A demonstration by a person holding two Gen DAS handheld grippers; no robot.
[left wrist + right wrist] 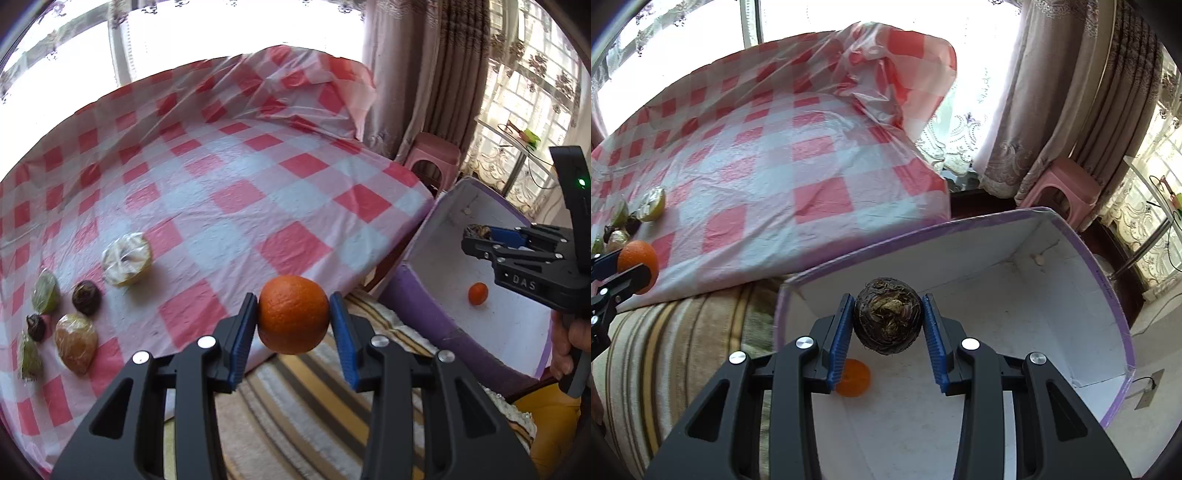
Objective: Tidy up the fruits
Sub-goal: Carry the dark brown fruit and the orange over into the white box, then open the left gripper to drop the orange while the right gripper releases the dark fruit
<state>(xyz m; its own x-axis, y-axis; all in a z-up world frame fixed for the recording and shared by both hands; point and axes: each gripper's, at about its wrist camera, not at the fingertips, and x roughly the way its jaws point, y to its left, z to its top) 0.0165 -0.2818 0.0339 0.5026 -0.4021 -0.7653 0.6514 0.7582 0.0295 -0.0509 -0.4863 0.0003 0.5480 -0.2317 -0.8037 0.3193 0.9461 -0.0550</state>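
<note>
My left gripper (pixel 293 317) is shut on an orange (pixel 293 314), held in the air past the edge of the checked table (pixel 229 192), over a striped cushion. My right gripper (pixel 888 321) is shut on a dark brown hairy round fruit (pixel 887 315), hovering above the white inside of a purple-rimmed box (pixel 1015 306). A small orange (pixel 854 378) lies on the box floor; it shows as the small orange (pixel 478 293) in the left wrist view. From the left, the right gripper (pixel 471 236) hangs over the box (pixel 436 258). The orange (pixel 638 260) appears at the right view's left edge.
Several fruits stay on the table's left: a wrapped cut citrus half (pixel 126 258), two dark round fruits (pixel 86 297), green wrapped pieces (pixel 45 295) and a tan wrapped piece (pixel 76 341). A pink stool (pixel 432 157) and curtains stand behind the box. A hand (pixel 569 343) holds the right gripper.
</note>
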